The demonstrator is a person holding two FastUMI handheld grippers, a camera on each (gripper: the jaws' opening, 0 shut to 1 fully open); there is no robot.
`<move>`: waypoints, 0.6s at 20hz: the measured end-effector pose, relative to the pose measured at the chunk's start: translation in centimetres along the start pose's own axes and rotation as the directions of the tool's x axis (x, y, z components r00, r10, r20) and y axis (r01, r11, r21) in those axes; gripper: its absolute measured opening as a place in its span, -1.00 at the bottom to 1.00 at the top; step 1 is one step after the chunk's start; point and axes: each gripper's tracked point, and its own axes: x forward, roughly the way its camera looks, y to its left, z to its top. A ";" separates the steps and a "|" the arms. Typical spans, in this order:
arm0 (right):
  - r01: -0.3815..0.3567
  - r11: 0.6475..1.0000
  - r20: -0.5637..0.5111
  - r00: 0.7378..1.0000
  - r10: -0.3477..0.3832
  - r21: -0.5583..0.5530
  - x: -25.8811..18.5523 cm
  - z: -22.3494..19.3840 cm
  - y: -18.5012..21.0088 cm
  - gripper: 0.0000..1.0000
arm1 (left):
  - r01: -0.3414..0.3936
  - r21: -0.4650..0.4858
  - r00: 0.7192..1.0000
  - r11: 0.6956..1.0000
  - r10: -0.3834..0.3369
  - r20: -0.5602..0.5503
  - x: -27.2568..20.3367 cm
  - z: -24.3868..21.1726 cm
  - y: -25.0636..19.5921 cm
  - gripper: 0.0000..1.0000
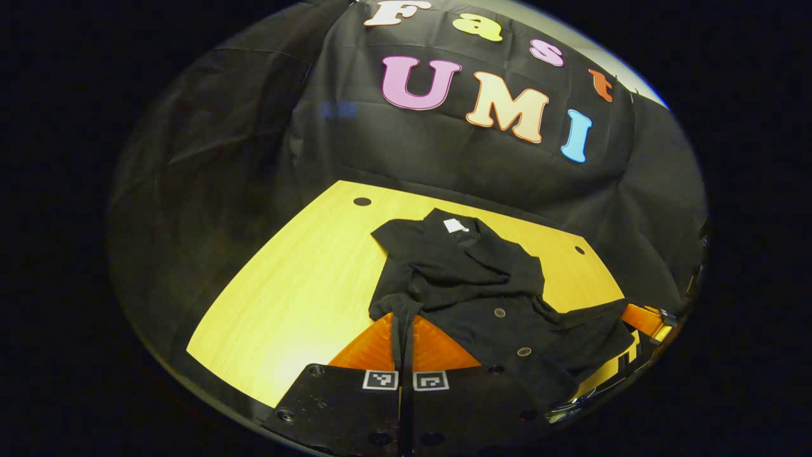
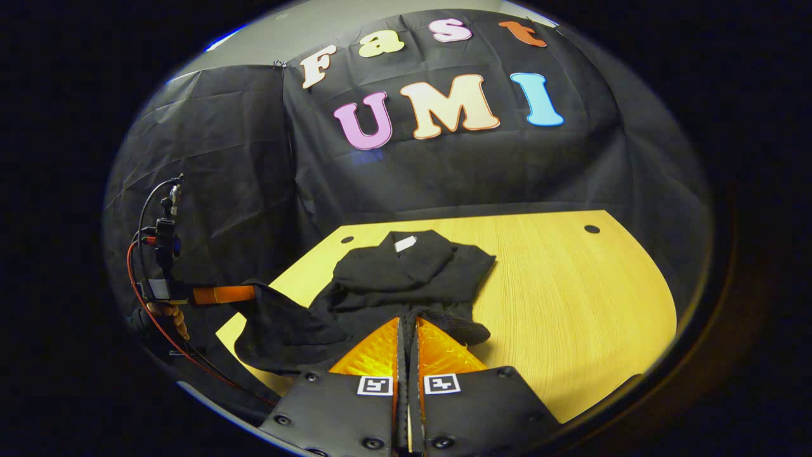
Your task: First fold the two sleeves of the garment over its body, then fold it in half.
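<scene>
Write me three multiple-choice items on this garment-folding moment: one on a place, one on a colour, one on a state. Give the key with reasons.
1. Where does the white tag sit on the garment?
A. at the far collar end
B. at the near hem
C. on the bare table

2. What colour is the garment?
A. white
B. black
C. red

3. How does the left gripper stand?
A. wide open above the table
B. lying flat on the table
C. shut on the garment's near edge

Key: 1 A, the tag lies at the neck, farthest from both cameras. 2 B, the cloth is black against the yellow wood. 3 C, the orange fingers meet with black cloth pinched between them.
</scene>
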 end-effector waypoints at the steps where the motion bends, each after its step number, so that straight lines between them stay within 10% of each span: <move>1: -0.001 1.000 0.011 1.000 0.001 -0.004 0.7 0.9 0.0 -0.98 | 0.003 0.003 1.000 1.000 -0.003 0.019 0.5 1.3 0.0 -1.00; 12: 0.034 0.998 0.133 0.991 -0.028 -0.044 6.2 10.5 -0.5 -0.92 | 0.031 0.032 0.993 0.999 -0.034 0.110 6.2 9.9 0.4 -1.00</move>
